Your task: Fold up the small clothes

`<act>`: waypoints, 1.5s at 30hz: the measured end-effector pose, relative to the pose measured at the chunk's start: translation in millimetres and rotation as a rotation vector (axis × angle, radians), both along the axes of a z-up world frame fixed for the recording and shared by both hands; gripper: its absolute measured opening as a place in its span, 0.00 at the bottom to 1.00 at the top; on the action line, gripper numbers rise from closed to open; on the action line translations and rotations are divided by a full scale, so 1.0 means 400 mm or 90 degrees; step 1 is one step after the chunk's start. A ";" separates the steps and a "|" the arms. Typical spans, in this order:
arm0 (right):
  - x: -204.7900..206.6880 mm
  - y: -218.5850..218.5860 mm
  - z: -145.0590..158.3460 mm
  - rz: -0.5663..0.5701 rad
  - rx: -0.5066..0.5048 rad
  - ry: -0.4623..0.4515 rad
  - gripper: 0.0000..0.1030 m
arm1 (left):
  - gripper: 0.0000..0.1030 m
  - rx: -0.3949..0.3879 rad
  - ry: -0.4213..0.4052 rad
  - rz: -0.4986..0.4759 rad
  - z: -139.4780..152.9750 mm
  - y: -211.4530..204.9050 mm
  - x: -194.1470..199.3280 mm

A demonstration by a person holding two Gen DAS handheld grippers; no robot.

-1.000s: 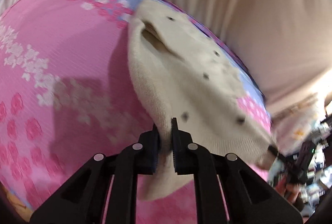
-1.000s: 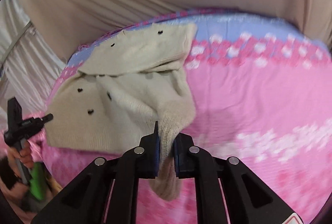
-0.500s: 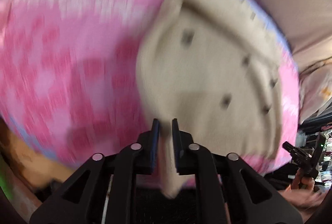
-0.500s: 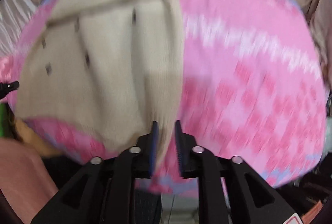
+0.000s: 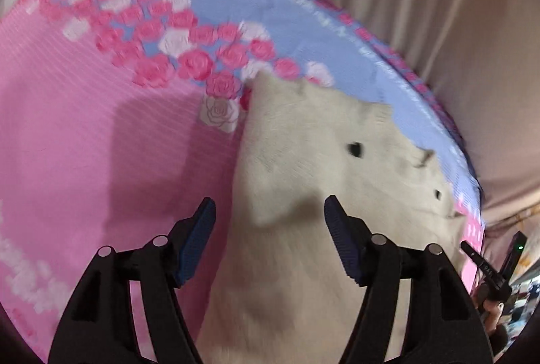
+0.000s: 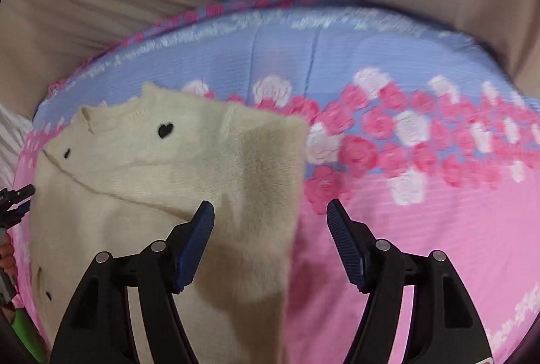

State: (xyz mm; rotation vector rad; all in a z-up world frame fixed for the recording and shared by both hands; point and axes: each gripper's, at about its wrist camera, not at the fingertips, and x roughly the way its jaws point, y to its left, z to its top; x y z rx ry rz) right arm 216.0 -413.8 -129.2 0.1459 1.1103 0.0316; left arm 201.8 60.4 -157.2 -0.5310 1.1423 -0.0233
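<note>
A small cream knitted sweater with black hearts [image 5: 320,168] lies flat on a pink and blue rose-print cloth [image 5: 84,144]. My left gripper [image 5: 270,222] is open and empty, its jaws wide apart over the sweater's left edge. In the right wrist view the sweater [image 6: 168,181] lies at the left, with a folded flap on top. My right gripper [image 6: 270,222] is open and empty, its jaws wide apart over the sweater's right edge. Each gripper shows small at the side of the other's view.
The rose-print cloth [image 6: 422,212] covers a round table. Beige curtain fabric [image 5: 422,9] hangs right behind its far edge. Room clutter shows past the table at the lower right of the left wrist view [image 5: 516,296].
Both grippers were shut on the sweater and swung it over the table; now both have opened and let go. The sweater lies flat on the cloth.
</note>
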 end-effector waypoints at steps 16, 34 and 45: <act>-0.130 -0.067 0.243 0.002 -0.090 -0.182 0.09 | 0.14 -0.023 -0.181 -0.117 0.173 -0.212 0.058; -0.676 -0.089 0.039 -0.090 0.025 0.040 0.46 | 0.55 0.096 -0.011 -0.120 0.058 -0.115 -0.302; -0.847 0.036 -0.042 -0.063 0.062 0.095 0.08 | 0.11 0.000 0.088 -0.068 0.012 -0.038 -0.543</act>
